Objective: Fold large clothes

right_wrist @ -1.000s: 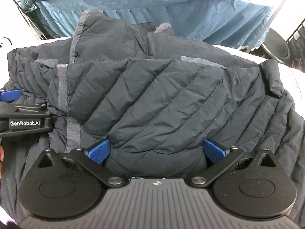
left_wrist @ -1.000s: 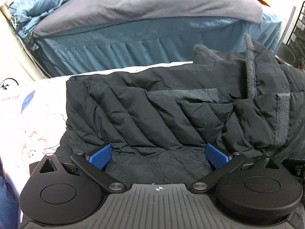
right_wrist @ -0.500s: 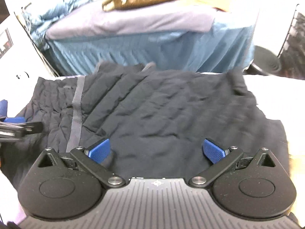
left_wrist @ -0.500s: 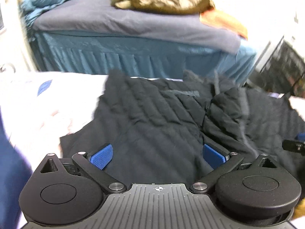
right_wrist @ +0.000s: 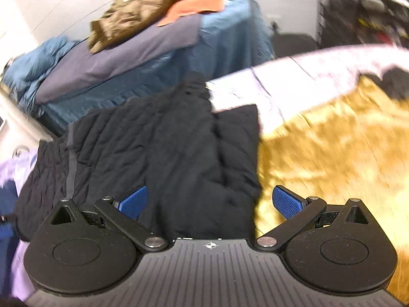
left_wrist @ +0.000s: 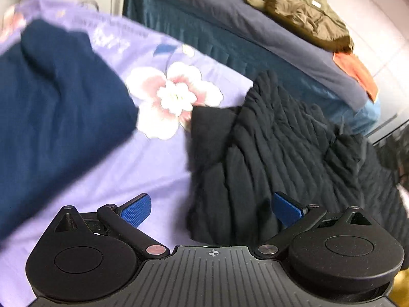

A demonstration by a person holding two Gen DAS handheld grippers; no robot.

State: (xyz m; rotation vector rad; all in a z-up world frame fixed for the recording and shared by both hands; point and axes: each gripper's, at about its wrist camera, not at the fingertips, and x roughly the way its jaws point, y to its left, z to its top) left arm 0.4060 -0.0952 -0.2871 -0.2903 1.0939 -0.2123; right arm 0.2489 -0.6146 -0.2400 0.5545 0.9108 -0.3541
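Both claws stand spread with nothing between their ridged blue pads: the left gripper (left_wrist: 212,208) and the right gripper (right_wrist: 209,200) each hover over the black quilted jacket (left_wrist: 281,158), puffy with diagonal stitching, lying ahead of them on a lilac flowered sheet (left_wrist: 163,158). No writing is legible; left of the left claw lies navy cloth (left_wrist: 56,107), right of the right claw shiny golden fabric (right_wrist: 332,153).

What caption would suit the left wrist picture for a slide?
Open left gripper above the folded black quilted jacket on a floral lilac sheet, a navy garment lying to its left.
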